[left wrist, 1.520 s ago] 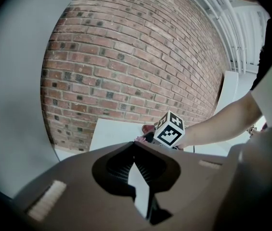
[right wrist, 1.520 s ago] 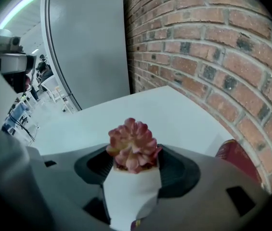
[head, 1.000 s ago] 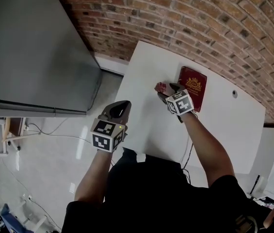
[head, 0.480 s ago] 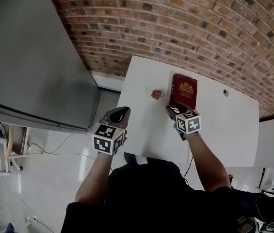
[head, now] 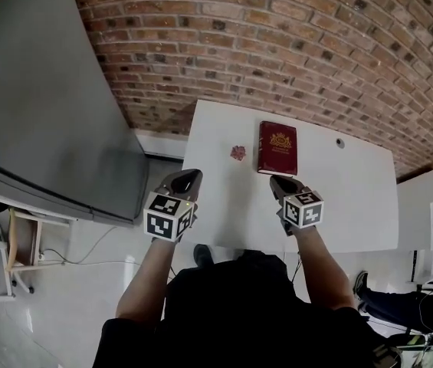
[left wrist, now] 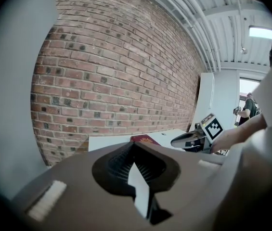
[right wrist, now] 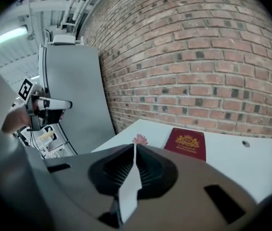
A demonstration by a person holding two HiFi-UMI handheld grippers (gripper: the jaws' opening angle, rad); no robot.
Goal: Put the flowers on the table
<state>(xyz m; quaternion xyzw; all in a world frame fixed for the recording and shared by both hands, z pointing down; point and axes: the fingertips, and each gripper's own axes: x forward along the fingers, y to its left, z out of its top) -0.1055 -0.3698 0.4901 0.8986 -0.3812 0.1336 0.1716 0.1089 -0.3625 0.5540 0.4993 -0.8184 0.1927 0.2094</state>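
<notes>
And there it is: the small pink flower (head: 237,152) lies on the white table (head: 354,205), in the far half toward the brick wall (head: 293,44). It sits just beside the dark red book with a gold emblem (head: 277,148), with a gap between them.

The right gripper (head: 277,180) hovers over the near part of the table, on this side of the book. Its jaws have just been closing and now meet tip to tip with nothing between them. The left gripper (head: 188,175) hangs near the table's left edge, jaws likewise pressed together and empty (its own view shows only bare ribbed faces meeting).

So the placing looks done, and the step in hand reads as the retreat. To do it well, I'd draw the right gripper straight back toward the body and a little upward. A sideways sweep could brush the book and nudge it into the flower. Keep both pairs of jaws closed so no tip catches anything. The flower looks light, so a quick pass close above might shift it; give it room. The left gripper has no job over the table, so keep it wide of the edge.
</notes>
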